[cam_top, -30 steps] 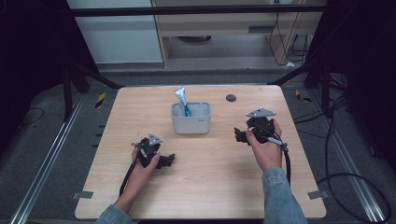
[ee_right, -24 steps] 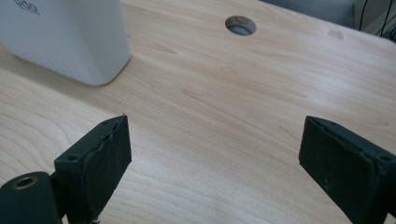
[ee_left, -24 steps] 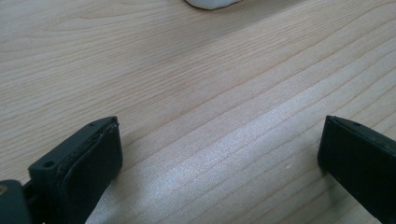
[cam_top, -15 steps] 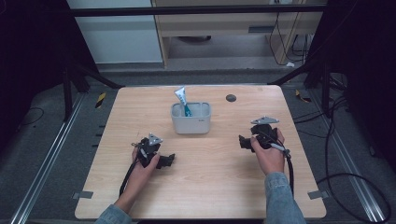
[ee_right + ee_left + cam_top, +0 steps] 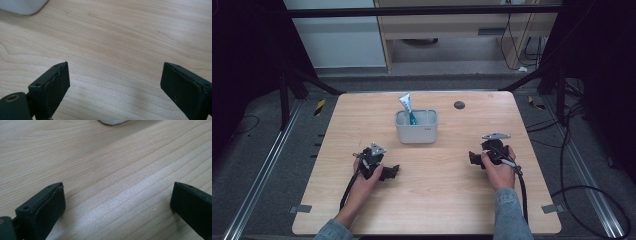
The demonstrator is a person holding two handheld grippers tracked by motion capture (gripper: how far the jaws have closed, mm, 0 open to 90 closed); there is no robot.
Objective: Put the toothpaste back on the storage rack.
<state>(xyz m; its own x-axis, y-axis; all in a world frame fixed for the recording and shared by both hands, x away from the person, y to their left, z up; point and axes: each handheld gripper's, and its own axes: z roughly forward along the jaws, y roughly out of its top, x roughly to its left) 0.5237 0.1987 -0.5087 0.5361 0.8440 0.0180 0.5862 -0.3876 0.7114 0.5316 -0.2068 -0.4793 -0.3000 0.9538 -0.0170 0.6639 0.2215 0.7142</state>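
A white rectangular bin [image 5: 416, 127] stands near the middle of the wooden table [image 5: 432, 210], with a white and teal tube [image 5: 407, 107] leaning out of its left side. My left gripper [image 5: 393, 172] rests low on the table, left of centre and in front of the bin, its jaws wide apart over bare wood [image 5: 117, 202]. My right gripper [image 5: 472, 158] sits at the right, jaws also spread with nothing between them [image 5: 115, 82]. A corner of the bin [image 5: 22, 6] shows in the right gripper view, and its edge [image 5: 113, 122] in the left gripper view.
A small dark round object [image 5: 459, 105] lies on the table behind and right of the bin. Black cables trail from both grippers toward the front edge. Metal rails and floor cables flank the table on both sides.
My right gripper has moved toward the front of the table and lower, away from the bin. The left gripper has stayed put.
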